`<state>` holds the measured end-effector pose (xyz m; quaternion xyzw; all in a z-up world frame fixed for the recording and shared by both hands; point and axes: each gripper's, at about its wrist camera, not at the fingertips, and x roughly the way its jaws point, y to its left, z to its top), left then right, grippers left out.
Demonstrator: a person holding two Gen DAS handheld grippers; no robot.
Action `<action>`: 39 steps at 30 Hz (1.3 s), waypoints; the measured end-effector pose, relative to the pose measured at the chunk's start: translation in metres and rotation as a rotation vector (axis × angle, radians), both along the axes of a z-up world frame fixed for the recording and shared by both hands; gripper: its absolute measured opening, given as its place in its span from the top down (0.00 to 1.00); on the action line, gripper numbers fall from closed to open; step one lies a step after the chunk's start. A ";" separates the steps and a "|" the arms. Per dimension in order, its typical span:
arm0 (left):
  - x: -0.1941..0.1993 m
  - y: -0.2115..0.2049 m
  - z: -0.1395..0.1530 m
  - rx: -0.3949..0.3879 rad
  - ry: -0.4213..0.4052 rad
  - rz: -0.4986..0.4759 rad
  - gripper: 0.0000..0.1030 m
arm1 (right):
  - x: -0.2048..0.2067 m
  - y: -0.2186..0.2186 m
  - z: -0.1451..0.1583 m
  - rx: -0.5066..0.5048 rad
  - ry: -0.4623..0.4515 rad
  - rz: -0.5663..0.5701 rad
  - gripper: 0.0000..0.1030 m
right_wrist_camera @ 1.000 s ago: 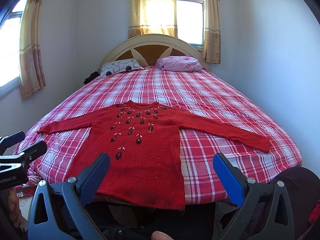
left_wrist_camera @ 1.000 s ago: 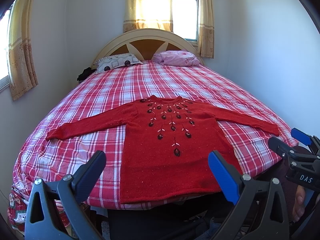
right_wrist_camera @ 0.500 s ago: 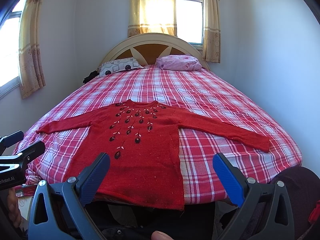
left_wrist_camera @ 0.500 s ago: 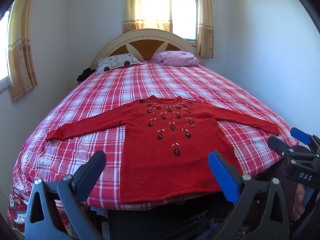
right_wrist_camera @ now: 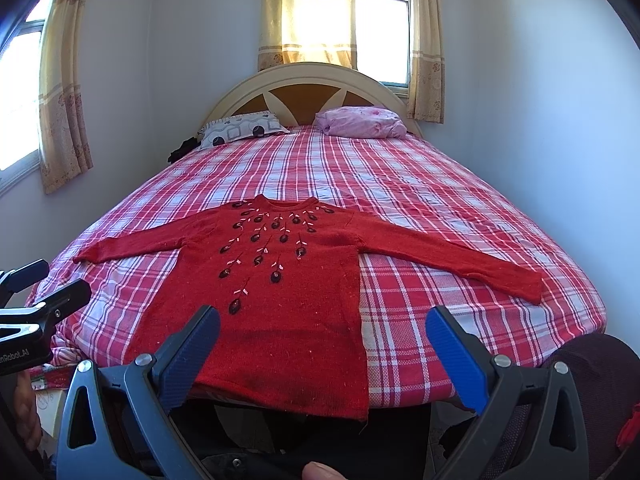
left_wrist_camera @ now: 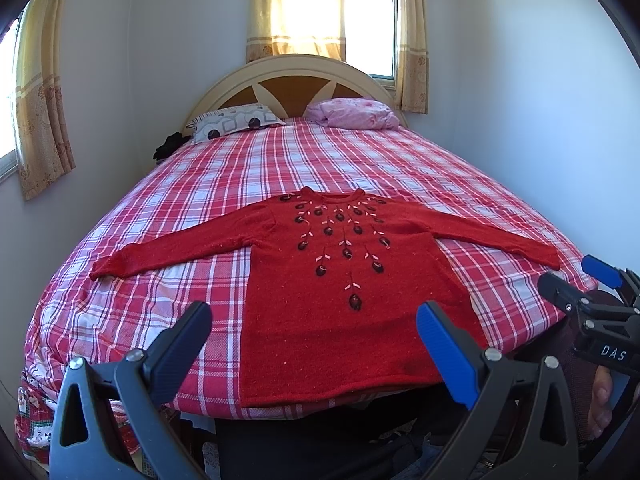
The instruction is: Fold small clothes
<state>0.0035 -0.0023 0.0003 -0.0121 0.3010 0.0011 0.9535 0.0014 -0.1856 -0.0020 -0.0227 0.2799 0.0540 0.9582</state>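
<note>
Daylight glares through the curtained window far ahead of my tongs; everything looks sharp, with fisheye bending and dark corners.

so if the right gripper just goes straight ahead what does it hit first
Most likely the red sweater, near its hem at the foot of the bed. The open right gripper points there; depth is unclear.
</note>
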 end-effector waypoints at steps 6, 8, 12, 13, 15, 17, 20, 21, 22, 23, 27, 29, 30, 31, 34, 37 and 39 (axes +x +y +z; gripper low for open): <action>0.005 0.000 -0.010 0.011 0.012 -0.003 0.00 | 0.009 -0.002 -0.009 0.003 0.021 0.020 0.01; 0.009 0.001 -0.017 0.016 0.022 -0.003 0.00 | 0.014 -0.005 -0.015 0.021 0.040 0.033 0.01; 0.022 0.002 -0.037 0.019 0.074 -0.003 0.00 | 0.032 -0.018 -0.031 0.080 0.083 0.058 0.01; 0.024 0.002 -0.042 0.019 0.088 -0.002 0.00 | 0.038 -0.023 -0.037 0.099 0.092 0.055 0.01; 0.031 0.002 -0.053 0.023 0.118 0.001 0.00 | 0.049 -0.032 -0.048 0.114 0.115 0.041 0.01; 0.037 0.001 -0.062 0.036 0.138 0.008 0.00 | 0.061 -0.043 -0.059 0.129 0.141 0.030 0.01; 0.051 0.001 -0.076 0.060 0.171 0.021 0.00 | 0.079 -0.064 -0.075 0.141 0.166 -0.017 0.01; 0.055 0.001 -0.079 0.063 0.180 0.025 0.00 | 0.085 -0.070 -0.079 0.142 0.176 -0.037 0.01; 0.063 0.003 -0.085 0.067 0.196 0.034 0.00 | 0.091 -0.078 -0.084 0.148 0.187 -0.055 0.01; 0.068 0.004 -0.088 0.067 0.209 0.038 0.00 | 0.098 -0.087 -0.090 0.156 0.199 -0.075 0.01; 0.095 0.003 -0.097 0.076 0.236 0.044 0.00 | 0.119 -0.120 -0.108 0.181 0.229 -0.140 0.01; 0.112 0.001 -0.100 0.106 0.232 0.039 0.00 | 0.129 -0.142 -0.117 0.195 0.241 -0.189 0.01; 0.118 0.001 -0.101 0.119 0.230 0.037 0.00 | 0.133 -0.154 -0.121 0.207 0.248 -0.217 0.01; 0.125 0.000 -0.102 0.130 0.225 0.030 0.00 | 0.136 -0.163 -0.123 0.220 0.252 -0.237 0.01; 0.146 0.000 -0.105 0.138 0.210 0.003 0.00 | 0.145 -0.192 -0.132 0.272 0.267 -0.299 0.01; 0.167 0.000 -0.110 0.131 0.209 -0.019 0.00 | 0.155 -0.217 -0.138 0.300 0.280 -0.335 0.03; 0.182 0.001 -0.114 0.132 0.214 -0.024 0.00 | 0.161 -0.237 -0.140 0.322 0.278 -0.371 0.13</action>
